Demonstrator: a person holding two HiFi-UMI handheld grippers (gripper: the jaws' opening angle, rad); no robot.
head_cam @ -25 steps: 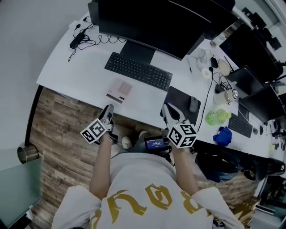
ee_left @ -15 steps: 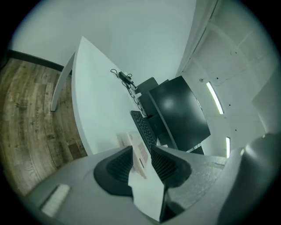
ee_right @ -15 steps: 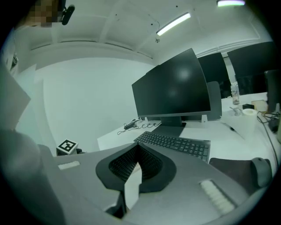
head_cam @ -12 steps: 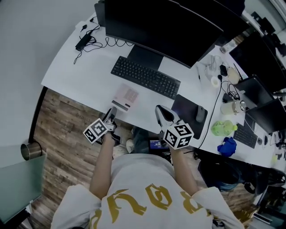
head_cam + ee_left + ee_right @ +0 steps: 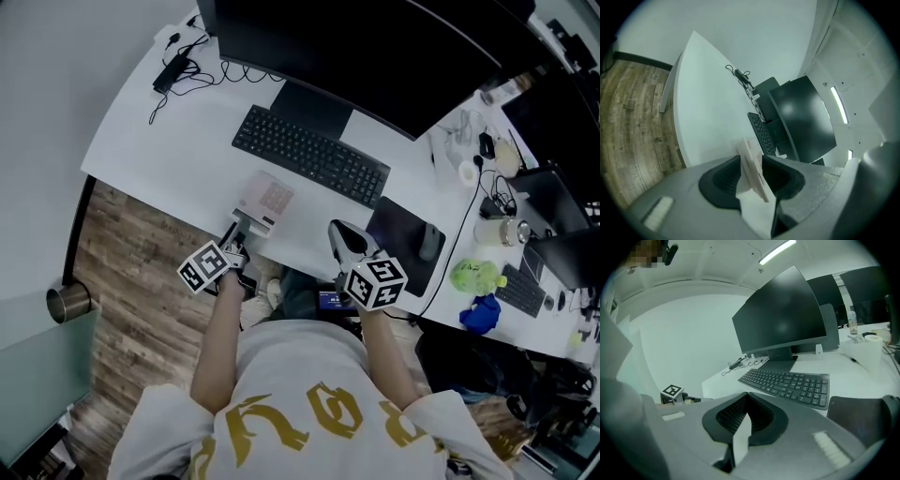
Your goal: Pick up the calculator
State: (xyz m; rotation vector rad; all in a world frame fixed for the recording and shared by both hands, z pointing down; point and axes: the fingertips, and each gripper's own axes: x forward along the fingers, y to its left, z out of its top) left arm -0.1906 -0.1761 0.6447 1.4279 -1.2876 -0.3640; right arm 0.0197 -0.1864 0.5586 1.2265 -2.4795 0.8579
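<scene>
The calculator is a flat pale slab that lies on the white desk near its front edge, in front of the black keyboard. My left gripper reaches over the desk edge to the calculator's near end. In the left gripper view the calculator stands edge-on between the two dark pads, which press it from both sides, so the left gripper is shut on it. My right gripper hovers at the desk edge to the right, shut and empty.
A large black monitor stands behind the keyboard. Right of my right gripper lie a dark mouse pad and a mouse. Further right are a green object and a blue cloth. A metal bin stands on the wooden floor at the left.
My left gripper has moved forward over the desk edge and its jaws have come onto the calculator's near end. The right gripper has shifted slightly left and stays shut.
</scene>
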